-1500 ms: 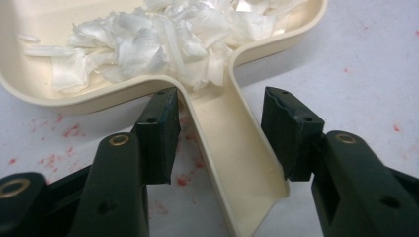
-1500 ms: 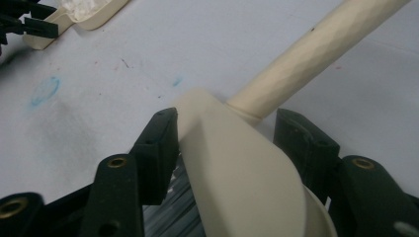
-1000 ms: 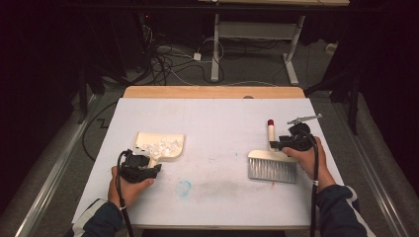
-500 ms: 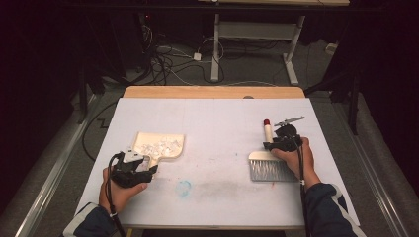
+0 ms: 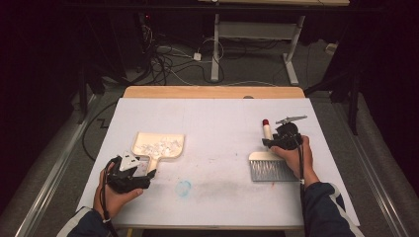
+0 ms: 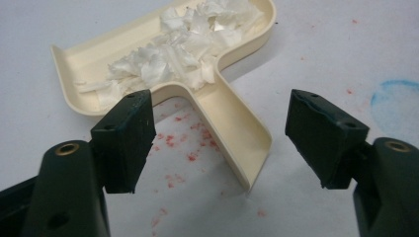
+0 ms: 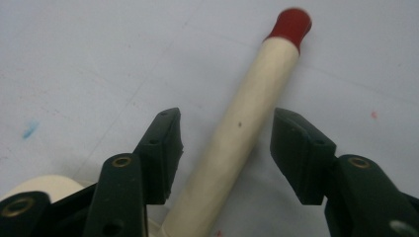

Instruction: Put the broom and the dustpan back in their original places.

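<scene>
Our left claw has just been opening and is standing wide apart around the dustpan handle, touching nothing; we are backing off straight so the paper scraps stay put. Our right claw is flanking the brush handle on the surface, pads clear of it.

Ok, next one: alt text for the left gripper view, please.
A cream dustpan lies on the white table with white paper scraps in its tray, its handle pointing toward the camera between the left gripper's two black fingers. The fingers have just been opening and touch nothing. Red specks and a blue smudge mark the table.
</scene>
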Available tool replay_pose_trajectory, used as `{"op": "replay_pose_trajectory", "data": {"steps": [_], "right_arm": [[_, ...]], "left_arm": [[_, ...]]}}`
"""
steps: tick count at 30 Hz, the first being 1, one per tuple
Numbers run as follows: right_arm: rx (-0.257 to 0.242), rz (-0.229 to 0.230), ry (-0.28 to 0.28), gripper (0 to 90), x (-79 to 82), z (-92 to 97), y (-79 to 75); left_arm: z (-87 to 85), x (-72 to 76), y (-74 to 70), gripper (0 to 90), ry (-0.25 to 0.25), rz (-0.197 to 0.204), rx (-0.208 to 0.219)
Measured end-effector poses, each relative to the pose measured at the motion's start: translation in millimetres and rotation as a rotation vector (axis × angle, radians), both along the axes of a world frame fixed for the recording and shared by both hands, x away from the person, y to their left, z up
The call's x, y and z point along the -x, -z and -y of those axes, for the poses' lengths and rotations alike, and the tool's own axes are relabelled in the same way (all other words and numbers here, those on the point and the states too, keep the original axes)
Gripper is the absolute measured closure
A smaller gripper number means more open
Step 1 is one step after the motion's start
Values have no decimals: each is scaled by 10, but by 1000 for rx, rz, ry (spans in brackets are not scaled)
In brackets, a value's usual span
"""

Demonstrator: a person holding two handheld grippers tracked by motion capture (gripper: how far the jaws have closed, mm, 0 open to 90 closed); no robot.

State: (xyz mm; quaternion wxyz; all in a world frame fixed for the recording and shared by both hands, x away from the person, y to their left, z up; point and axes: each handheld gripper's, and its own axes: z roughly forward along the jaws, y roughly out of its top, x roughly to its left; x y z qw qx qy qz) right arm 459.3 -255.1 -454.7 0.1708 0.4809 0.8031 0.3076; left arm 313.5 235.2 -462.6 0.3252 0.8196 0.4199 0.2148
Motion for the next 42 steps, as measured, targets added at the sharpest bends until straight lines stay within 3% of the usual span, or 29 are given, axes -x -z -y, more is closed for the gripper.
{"op": "replay_pose_trajectory", "data": {"steps": [8,11,17,19,28,34,42], "right_arm": [[-29,142,-25,413,81,-14,-157],[-68,190,-33,398,125,-17,-226],[-77,293,-53,347,222,-51,-363],[-76,318,-44,281,250,-59,-394],[-95,381,-53,261,387,-78,-522],[-103,406,-69,250,473,-91,-584],[-107,436,-88,236,610,-111,-663]], "left_arm": [[40,31,1,216,22,18,-7],[57,52,-1,210,39,29,-14],[51,117,7,199,70,55,-13],[47,141,3,199,84,68,-7],[62,203,24,198,114,85,-18],[108,229,34,198,131,104,-43],[121,238,31,198,147,113,-45]]}}
